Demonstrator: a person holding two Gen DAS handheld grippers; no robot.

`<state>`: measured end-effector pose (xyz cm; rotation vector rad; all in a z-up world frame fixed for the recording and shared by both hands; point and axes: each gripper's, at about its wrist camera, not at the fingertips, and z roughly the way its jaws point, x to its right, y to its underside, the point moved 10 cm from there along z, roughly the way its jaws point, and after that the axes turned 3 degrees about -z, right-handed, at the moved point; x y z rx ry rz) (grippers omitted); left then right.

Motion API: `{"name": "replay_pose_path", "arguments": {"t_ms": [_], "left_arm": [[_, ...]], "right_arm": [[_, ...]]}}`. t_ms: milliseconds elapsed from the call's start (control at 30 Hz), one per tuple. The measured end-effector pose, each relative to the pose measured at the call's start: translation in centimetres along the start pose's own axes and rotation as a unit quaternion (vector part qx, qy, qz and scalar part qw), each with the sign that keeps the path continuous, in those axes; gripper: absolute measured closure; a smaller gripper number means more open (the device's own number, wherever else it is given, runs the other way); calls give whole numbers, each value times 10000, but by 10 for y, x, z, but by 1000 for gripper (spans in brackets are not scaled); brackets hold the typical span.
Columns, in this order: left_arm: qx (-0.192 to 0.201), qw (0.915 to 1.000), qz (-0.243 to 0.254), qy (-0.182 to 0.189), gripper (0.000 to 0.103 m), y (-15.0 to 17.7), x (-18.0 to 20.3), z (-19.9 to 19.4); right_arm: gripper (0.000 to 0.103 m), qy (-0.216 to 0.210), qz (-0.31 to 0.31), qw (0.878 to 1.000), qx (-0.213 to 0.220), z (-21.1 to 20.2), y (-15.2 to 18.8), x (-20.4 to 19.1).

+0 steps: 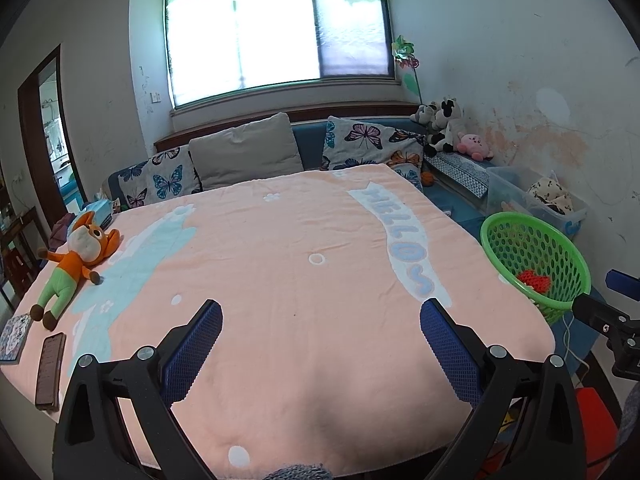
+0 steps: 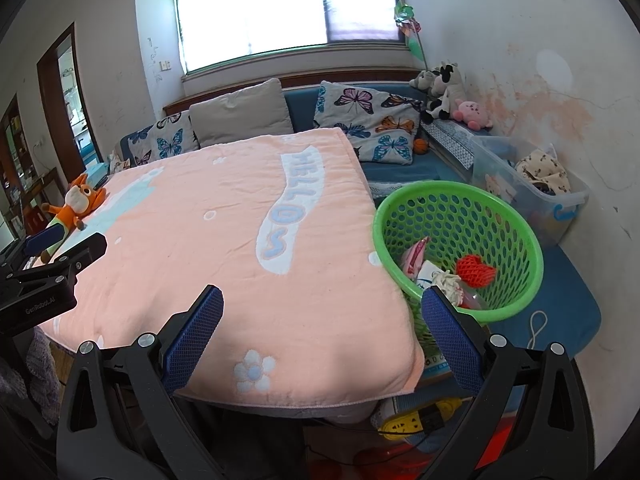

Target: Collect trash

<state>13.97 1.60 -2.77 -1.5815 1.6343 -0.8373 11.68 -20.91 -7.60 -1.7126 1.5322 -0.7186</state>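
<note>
A green perforated basket [image 2: 460,204] stands just past the right edge of the pink-blanketed table [image 2: 208,248]; it also shows in the left wrist view [image 1: 536,248]. Inside lie a red foam net [image 2: 474,270], a pink wrapper [image 2: 414,258] and crumpled white paper [image 2: 446,280]. My left gripper [image 1: 320,324] is open and empty over the blanket [image 1: 280,280]. My right gripper [image 2: 322,312] is open and empty over the table's near right corner, its right finger beside the basket's near rim.
An orange plush toy [image 1: 76,256], a phone [image 1: 50,372] and a patterned card [image 1: 14,338] lie at the table's left edge. A sofa with cushions [image 1: 244,152], plush toys [image 1: 444,124] and a clear storage bin [image 2: 532,196] stand behind. A yellow power strip [image 2: 420,420] lies below.
</note>
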Motion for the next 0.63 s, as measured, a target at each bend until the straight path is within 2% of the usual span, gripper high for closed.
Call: {"name": "replay_pose_path", "arguments": {"t_ms": [633], "left_arm": [[-27,10000,-5,29,7,3,1,4]], "right_arm": [[4,-3,2,10000,11,0,-1,-1]]}}
